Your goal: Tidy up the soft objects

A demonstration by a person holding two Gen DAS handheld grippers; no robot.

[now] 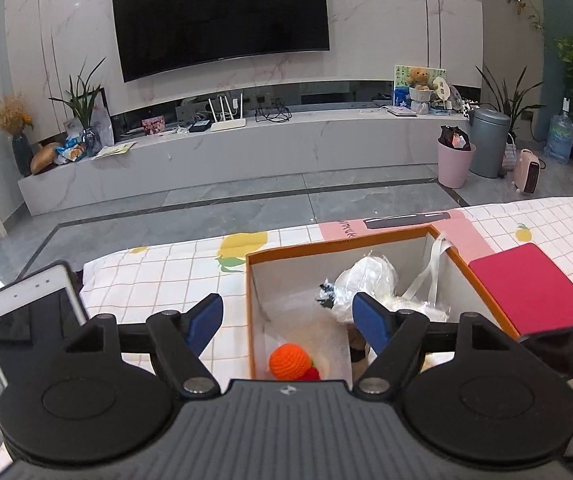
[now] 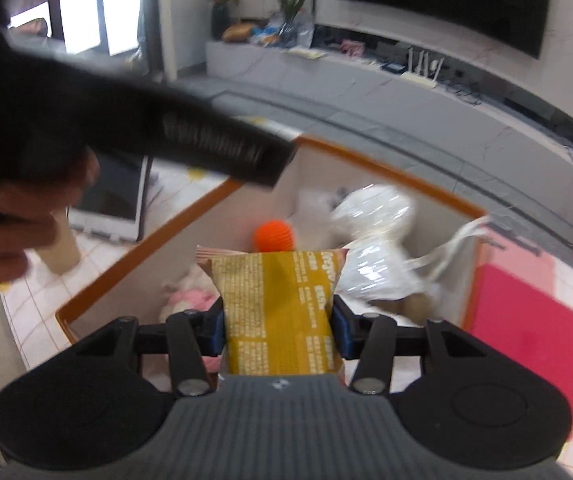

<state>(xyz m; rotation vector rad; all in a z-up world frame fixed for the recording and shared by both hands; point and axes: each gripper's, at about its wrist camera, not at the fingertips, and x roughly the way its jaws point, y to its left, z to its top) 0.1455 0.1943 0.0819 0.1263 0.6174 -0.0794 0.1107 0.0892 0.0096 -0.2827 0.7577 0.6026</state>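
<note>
A yellow printed snack packet [image 2: 278, 312] was held clamped in the right gripper [image 2: 278, 326] over the orange-rimmed cardboard box [image 2: 386, 168]. The left gripper [image 1: 288, 320] was recorded wide open and empty above the box's near edge, an orange knitted ball [image 1: 289, 361] lying inside.

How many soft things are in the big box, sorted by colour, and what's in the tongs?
Orange ball: 1
Pink plush: 1
White plastic-wrapped toy: 1
Yellow snack packet, held over the orange-rimmed box in the right tongs: 1
Total: 4
</note>
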